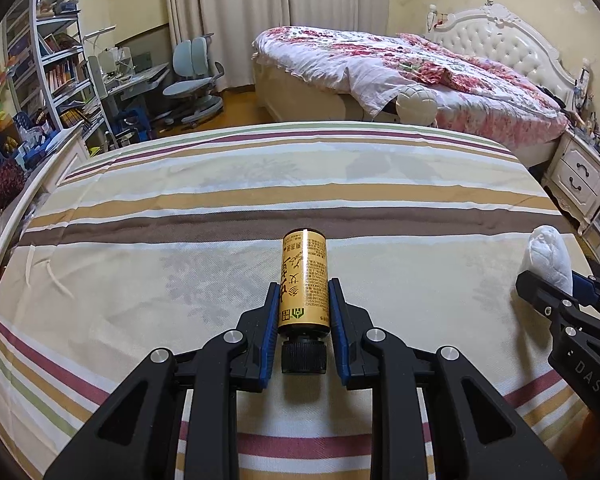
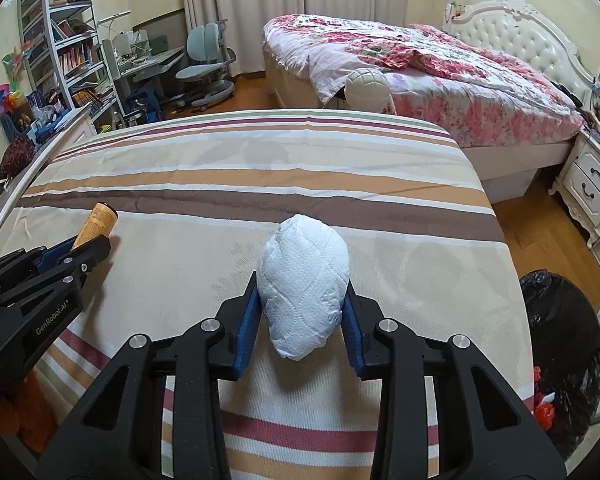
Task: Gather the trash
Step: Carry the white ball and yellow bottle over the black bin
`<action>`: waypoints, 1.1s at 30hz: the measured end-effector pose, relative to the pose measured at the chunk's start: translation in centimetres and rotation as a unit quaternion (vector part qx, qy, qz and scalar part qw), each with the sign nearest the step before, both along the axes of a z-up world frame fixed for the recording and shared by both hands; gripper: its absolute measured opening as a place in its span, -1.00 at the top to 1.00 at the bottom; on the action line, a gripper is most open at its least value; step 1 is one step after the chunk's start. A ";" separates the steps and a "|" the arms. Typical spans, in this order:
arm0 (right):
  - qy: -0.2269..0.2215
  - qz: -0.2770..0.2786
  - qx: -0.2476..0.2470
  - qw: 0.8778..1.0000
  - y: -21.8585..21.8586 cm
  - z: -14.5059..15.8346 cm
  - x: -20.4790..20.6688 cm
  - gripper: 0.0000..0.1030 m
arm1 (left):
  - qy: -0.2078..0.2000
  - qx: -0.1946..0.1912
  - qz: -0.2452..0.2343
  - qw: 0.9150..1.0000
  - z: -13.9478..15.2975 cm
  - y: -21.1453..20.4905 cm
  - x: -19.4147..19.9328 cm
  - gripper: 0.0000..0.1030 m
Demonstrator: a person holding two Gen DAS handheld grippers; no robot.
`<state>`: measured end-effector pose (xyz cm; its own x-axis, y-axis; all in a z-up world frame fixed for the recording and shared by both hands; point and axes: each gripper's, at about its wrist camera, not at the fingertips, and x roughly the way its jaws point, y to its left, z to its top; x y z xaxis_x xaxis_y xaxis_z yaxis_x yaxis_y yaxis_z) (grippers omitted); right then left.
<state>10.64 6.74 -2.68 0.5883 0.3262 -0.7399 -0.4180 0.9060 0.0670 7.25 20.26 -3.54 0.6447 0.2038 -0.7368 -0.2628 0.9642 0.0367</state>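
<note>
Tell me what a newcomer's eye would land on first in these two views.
First, the small gold bottle with a black cap, clamped in the left gripper above the striped bedsheet. Next, the crumpled white paper wad pinched in the right gripper. A black-lined trash bin stands on the floor just off the bed's right edge.

Two close wrist views, angled down along grippers, sharing striped bedspread [image 1: 220,200]

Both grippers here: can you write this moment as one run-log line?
left gripper: shut on bottle | right gripper: shut on tissue wad | bin: lower right
</note>
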 end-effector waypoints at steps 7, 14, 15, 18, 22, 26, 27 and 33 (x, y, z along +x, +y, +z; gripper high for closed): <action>-0.021 -0.019 0.015 0.999 -2.6 1.6 -1.6 0.31 | -0.026 -0.007 -0.018 0.999 1.3 -2.4 -1.3 0.52; -0.046 -0.048 0.022 0.998 -6.2 3.3 -3.1 0.31 | -0.052 -0.012 -0.052 0.997 2.8 -5.8 -2.0 0.52; -0.050 -0.054 0.023 0.997 -6.8 3.5 -3.3 0.31 | -0.056 -0.011 -0.058 0.997 3.1 -6.4 -2.0 0.52; -0.061 -0.073 0.020 0.995 -8.6 3.9 -3.9 0.31 | -0.068 -0.009 -0.078 0.995 3.8 -8.2 -2.1 0.52; -0.071 -0.101 0.017 0.992 -11.2 4.3 -4.2 0.31 | -0.082 -0.007 -0.106 0.991 4.6 -10.8 -2.0 0.52; -0.077 -0.130 0.010 0.988 -13.8 4.4 -4.5 0.31 | -0.092 -0.010 -0.133 0.987 4.9 -13.5 -1.7 0.52; -0.077 -0.136 0.009 0.988 -14.3 4.3 -4.4 0.31 | -0.095 -0.010 -0.142 0.985 5.0 -14.4 -1.5 0.52; -0.079 -0.179 0.006 0.981 -18.3 3.9 -4.2 0.31 | -0.105 0.000 -0.183 0.978 5.1 -18.5 -0.7 0.52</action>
